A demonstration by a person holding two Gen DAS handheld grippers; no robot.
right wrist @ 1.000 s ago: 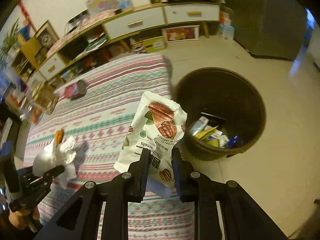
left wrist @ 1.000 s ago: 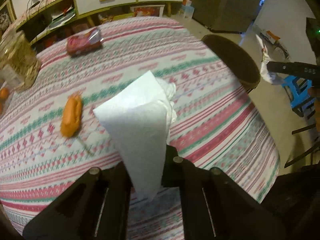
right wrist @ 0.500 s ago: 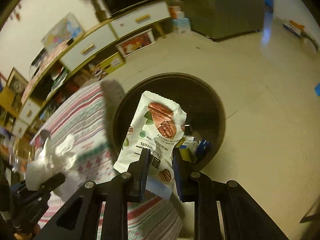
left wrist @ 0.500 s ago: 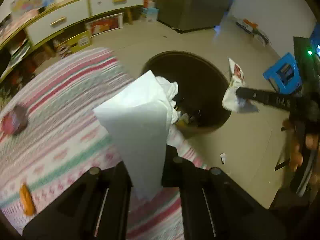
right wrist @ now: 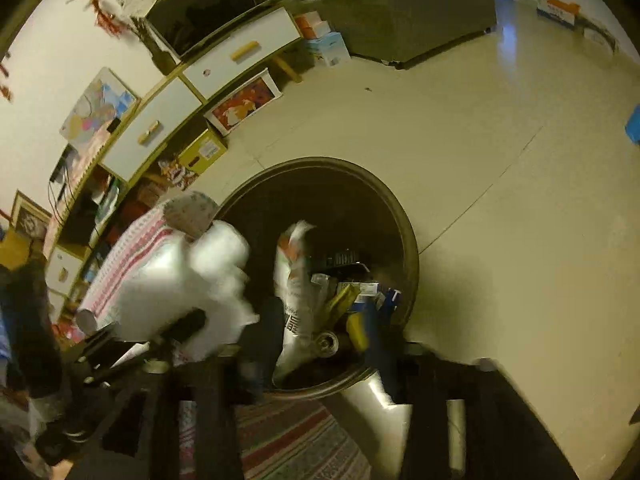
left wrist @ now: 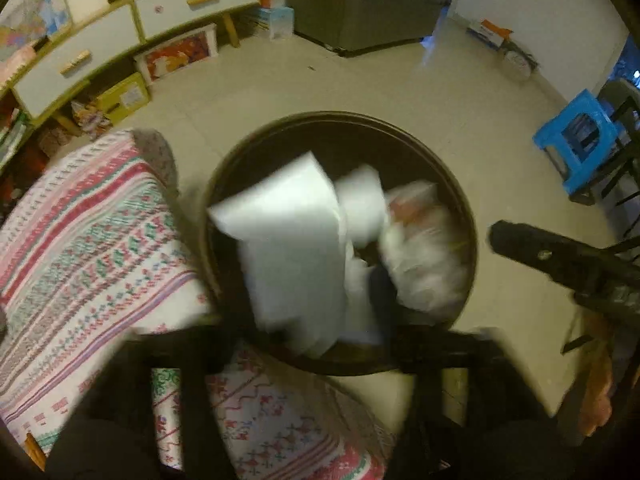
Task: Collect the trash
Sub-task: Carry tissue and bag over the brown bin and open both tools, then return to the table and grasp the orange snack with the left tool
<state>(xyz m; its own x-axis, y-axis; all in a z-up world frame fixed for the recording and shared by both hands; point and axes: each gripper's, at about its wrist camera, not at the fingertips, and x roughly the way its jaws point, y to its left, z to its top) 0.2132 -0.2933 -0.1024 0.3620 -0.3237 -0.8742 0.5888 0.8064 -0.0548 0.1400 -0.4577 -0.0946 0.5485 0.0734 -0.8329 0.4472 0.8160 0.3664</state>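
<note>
Home living room – TV cabinet point(left wrist: 132, 28), fridge point(left wrist: 360, 0)

Left wrist view: tissue point(left wrist: 292, 248) and snack packet point(left wrist: 424, 248) are motion-smeared over the bin point(left wrist: 468, 216); packet print unreadable. Left gripper point(left wrist: 308, 344) fingers blurred, bases cut by the bottom edge. Tissue hides most of the bin's contents. Right wrist view: right gripper point(right wrist: 320, 340) fingers smeared; wrappers in the bin too small and dark to identify. Tablecloth point(left wrist: 80, 248) cut off at left.

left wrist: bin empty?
No. The brown bin holds a white tissue and a pale snack wrapper over it.
</note>
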